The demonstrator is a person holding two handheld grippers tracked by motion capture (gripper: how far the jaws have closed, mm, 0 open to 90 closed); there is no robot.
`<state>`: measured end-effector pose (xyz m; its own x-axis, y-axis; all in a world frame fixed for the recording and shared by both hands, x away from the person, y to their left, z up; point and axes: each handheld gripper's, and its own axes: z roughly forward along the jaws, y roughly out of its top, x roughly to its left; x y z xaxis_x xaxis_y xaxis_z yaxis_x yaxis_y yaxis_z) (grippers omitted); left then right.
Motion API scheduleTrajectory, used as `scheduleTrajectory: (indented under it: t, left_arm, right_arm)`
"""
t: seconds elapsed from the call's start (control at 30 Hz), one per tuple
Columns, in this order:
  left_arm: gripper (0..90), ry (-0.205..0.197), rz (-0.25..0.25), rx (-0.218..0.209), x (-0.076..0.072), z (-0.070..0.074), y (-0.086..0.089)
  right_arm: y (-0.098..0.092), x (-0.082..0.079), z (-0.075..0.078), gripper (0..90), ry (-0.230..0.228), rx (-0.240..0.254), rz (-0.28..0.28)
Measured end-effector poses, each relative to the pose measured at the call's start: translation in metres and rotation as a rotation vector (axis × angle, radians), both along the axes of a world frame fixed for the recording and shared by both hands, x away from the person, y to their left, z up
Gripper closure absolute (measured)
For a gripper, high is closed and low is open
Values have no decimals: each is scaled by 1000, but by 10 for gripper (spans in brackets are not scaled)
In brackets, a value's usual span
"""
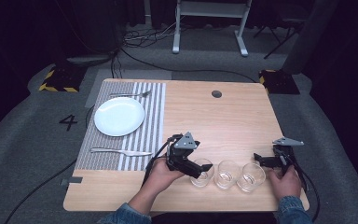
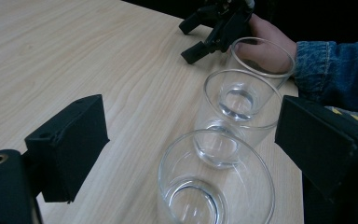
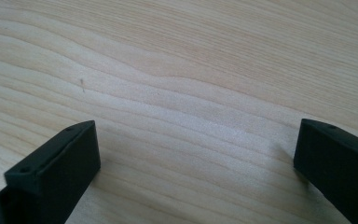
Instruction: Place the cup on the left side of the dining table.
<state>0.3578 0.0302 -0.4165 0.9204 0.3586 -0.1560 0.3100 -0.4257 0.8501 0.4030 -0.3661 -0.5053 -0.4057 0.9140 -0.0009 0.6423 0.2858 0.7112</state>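
Observation:
Three clear empty glasses stand in a row near the table's front edge: the left one [image 1: 202, 174], the middle one [image 1: 226, 174] and the right one [image 1: 251, 176]. My left gripper [image 1: 204, 169] reaches in from the left, and its jaws straddle the left glass [image 2: 214, 182]. One jaw stands well off the glass and the other sits right beside its rim. The middle glass [image 2: 242, 105] and the right glass [image 2: 261, 56] line up behind it. My right gripper [image 1: 261, 160] rests on the table just right of the row, open, with bare wood between its jaws [image 3: 196, 154].
A striped placemat [image 1: 154, 116] at the left carries a white plate [image 1: 119, 116], with a fork [image 1: 130, 94] behind it and a knife [image 1: 121, 151] in front. A round cable hole [image 1: 216, 94] sits at the table's far edge. The glasses stand close to the front edge.

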Motion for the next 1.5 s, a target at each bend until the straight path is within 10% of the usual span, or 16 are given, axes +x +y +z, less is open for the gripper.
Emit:
scheduleTrajectory:
  t: [0.23,1.17,1.5]
  left_arm:
    - [93,11,-10,-21,-3,-9,-6]
    - [67,119,-84,138,-2,-60,-16]
    - [180,64,-91,208,-8,-64,-18]
  right_arm:
    - [0,0,0,6,0,-1,0]
    - [0,0,0,7,-1,0,1]
    - [0,0,0,7,-1,0,1]
